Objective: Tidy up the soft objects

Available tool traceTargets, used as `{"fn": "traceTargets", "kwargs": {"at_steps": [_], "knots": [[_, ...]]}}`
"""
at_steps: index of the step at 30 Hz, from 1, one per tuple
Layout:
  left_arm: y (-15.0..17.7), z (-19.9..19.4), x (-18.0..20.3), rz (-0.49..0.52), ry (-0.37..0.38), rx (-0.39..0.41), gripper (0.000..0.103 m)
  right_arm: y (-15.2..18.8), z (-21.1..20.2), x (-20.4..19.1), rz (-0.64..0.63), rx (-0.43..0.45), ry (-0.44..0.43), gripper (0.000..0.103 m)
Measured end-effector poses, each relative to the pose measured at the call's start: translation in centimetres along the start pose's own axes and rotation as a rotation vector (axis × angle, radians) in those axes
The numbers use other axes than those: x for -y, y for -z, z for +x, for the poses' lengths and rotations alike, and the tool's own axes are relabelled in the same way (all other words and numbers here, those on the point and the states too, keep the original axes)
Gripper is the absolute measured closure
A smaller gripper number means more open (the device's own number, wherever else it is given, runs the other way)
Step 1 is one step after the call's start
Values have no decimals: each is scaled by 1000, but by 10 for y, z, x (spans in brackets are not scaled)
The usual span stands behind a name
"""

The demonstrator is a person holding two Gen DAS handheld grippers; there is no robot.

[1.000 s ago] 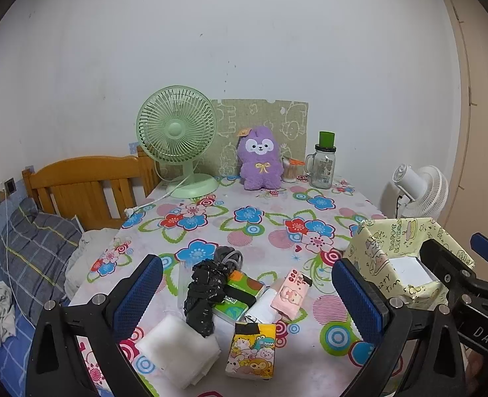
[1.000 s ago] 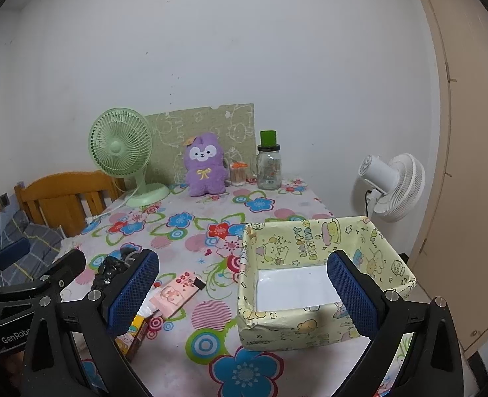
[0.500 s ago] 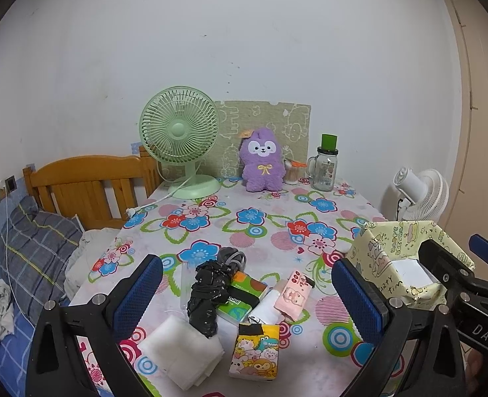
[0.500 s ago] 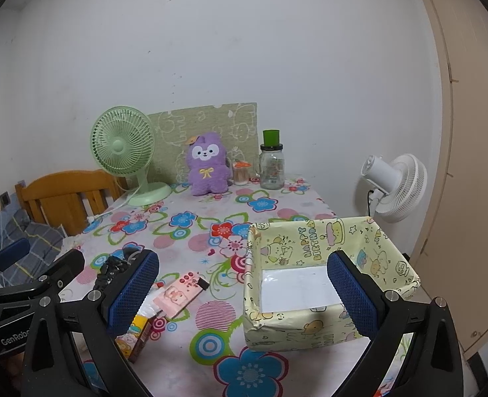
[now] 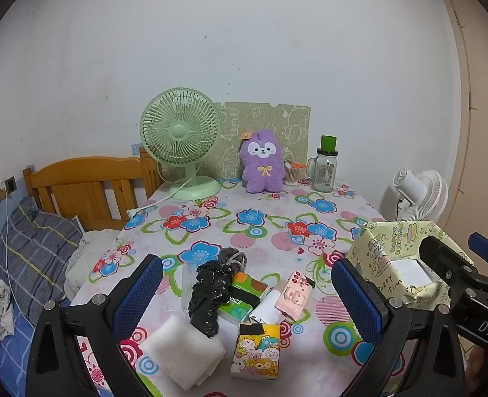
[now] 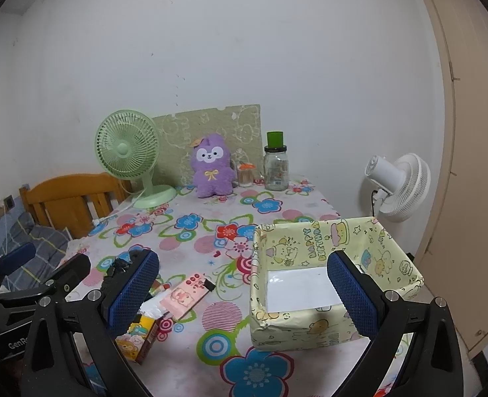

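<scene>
Left wrist view: left gripper (image 5: 247, 292) hangs above the floral tablecloth (image 5: 264, 228), jaws wide apart, empty. Beneath it a tight cluster: white folded cloth (image 5: 184, 352), crumpled black plastic bag (image 5: 206, 297), green tissue pack (image 5: 240, 297), pink pouch (image 5: 293, 294), cartoon tissue pack (image 5: 255, 350). The pieces overlap, so a descent likely pinches two at once or drags a neighbour off the near edge.

Right wrist view: right gripper (image 6: 242, 292) is likewise spread and empty, beside the yellow paper-wrapped box (image 6: 313, 324), which holds nothing. Its walls look thin; a careless drop-in may dent the rim or shove the box toward the table edge.
</scene>
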State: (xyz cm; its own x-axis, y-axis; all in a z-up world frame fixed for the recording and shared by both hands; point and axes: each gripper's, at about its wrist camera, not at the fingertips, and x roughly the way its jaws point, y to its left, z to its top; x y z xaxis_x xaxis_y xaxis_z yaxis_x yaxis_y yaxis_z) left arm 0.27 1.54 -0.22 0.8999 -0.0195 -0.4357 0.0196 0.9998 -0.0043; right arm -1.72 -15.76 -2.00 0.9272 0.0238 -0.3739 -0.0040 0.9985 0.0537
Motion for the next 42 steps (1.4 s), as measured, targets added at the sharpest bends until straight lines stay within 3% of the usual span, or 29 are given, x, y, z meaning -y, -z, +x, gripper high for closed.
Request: {"fn": "traceTargets", "kwargs": {"at_steps": [25,42], "knots": [[2,-3,-1,-2,1,7,2,-1,-2,2,1,1,5,0],[8,4,-8,0,-6,-22,10,0,9,-17,-25,-22,-15,1]]}}
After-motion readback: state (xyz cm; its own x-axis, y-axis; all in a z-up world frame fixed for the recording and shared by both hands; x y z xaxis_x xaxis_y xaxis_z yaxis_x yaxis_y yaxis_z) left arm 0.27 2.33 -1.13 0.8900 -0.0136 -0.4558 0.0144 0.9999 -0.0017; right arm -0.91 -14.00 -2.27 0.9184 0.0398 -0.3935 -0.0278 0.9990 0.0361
